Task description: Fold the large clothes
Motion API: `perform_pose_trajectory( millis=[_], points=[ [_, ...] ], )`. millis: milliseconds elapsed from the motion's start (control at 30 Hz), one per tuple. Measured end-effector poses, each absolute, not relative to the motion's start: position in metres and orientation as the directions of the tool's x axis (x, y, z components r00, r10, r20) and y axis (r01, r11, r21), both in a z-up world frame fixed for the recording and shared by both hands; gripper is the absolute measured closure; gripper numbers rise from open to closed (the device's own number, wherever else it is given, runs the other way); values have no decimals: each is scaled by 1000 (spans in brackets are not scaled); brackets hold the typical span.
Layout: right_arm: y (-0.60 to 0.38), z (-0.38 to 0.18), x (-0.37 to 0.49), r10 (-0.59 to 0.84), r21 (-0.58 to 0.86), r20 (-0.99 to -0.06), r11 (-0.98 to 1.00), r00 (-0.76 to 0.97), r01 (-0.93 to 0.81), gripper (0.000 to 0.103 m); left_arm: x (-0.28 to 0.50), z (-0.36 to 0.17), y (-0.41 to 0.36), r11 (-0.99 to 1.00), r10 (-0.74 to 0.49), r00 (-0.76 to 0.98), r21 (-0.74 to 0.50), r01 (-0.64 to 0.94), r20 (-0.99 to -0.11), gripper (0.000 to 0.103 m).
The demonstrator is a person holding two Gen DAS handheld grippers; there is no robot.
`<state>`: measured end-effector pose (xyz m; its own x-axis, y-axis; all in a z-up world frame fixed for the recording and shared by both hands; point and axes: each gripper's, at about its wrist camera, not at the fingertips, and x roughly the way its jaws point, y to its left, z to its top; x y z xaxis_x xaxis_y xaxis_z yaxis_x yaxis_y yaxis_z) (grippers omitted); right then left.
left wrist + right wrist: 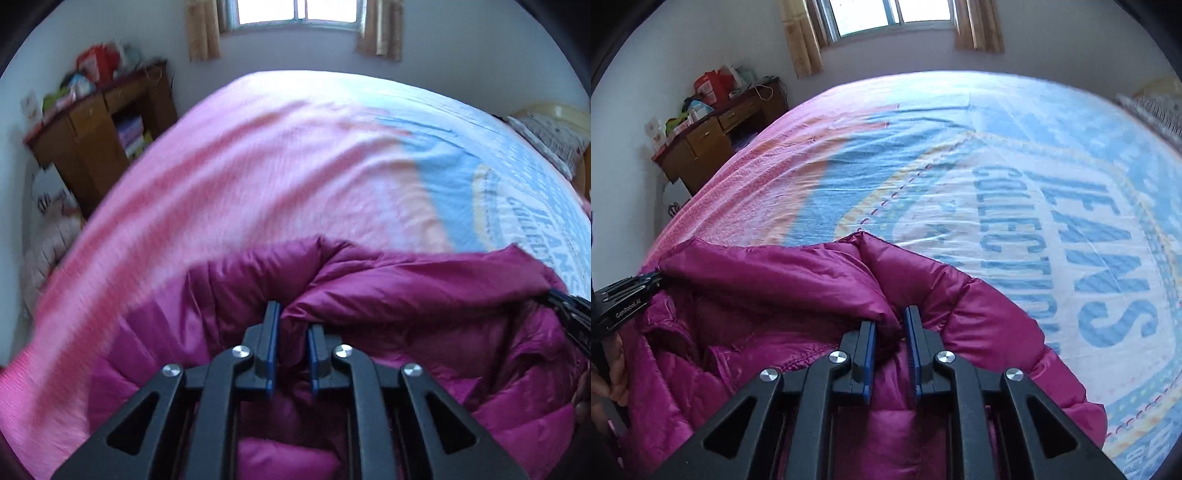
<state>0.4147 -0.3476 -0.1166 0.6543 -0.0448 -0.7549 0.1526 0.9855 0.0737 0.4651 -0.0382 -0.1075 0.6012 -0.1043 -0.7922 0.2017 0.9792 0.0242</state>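
Observation:
A magenta padded jacket (406, 295) lies bunched at the near edge of the bed; it also shows in the right wrist view (768, 295). My left gripper (293, 325) is shut on a fold of the jacket, with fabric pinched between its blue pads. My right gripper (890, 325) is shut on another fold of the jacket further right. The right gripper shows at the right edge of the left wrist view (569, 314), and the left gripper at the left edge of the right wrist view (631, 295). Part of the jacket hangs below both grippers, out of sight.
The bed sheet (997, 166) is pink on the left and blue with large lettering on the right. A wooden desk (99, 122) with clutter stands at the far left wall. A window (295, 11) with curtains is behind the bed. A pillow (550, 136) lies far right.

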Motion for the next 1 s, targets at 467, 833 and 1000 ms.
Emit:
perform_pose_trajectory(
  millis=[467, 833, 1000],
  points=[
    [-338, -78, 371, -33, 96, -712, 985, 702, 144, 66, 465, -114, -36, 988, -102, 633, -4, 155, -767, 80],
    [-309, -114, 446, 3, 77, -800, 992, 599, 99, 66, 463, -113, -37, 991, -45, 655, 48, 123, -754, 64],
    [-303, -122, 431, -21, 23, -744, 998, 668, 57, 66, 460, -109, -20, 991, -130, 659, -77, 109, -741, 50]
  ],
)
